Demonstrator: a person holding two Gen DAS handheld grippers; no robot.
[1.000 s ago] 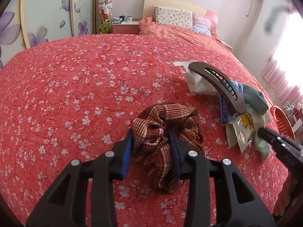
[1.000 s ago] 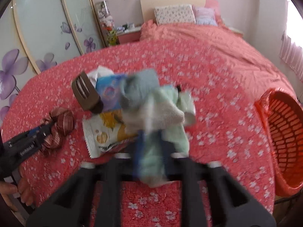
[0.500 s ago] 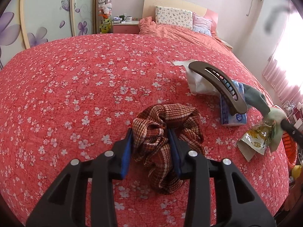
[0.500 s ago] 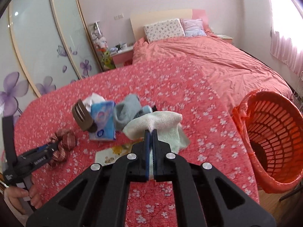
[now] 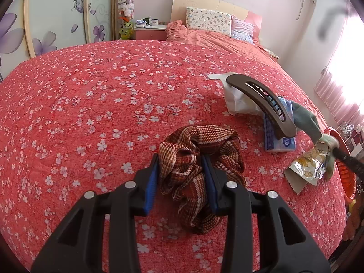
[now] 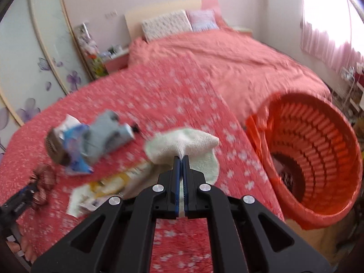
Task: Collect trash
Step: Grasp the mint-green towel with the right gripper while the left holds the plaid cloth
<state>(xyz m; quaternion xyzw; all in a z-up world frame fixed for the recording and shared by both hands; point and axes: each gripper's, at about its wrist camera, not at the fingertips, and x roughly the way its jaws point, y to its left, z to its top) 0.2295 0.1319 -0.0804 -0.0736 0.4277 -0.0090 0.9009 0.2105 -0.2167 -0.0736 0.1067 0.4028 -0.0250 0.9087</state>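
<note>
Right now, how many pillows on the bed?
2, both at the headboard: a floral pillow on the left, and a pink striped pillow right beside it, partly tucked behind. Others could be hidden under the rumpled quilt.

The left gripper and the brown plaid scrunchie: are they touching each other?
Touching. The left wrist view shows the left gripper with both blue pads pressed against a fold of the scrunchie.

The left gripper (image 5: 179, 175) tilts downward, its jaws part open and pressing on both sides of a bunched cloth. The right gripper (image 6: 181, 159) also tilts downward, jaws pinched tight on a pale cloth.
</note>
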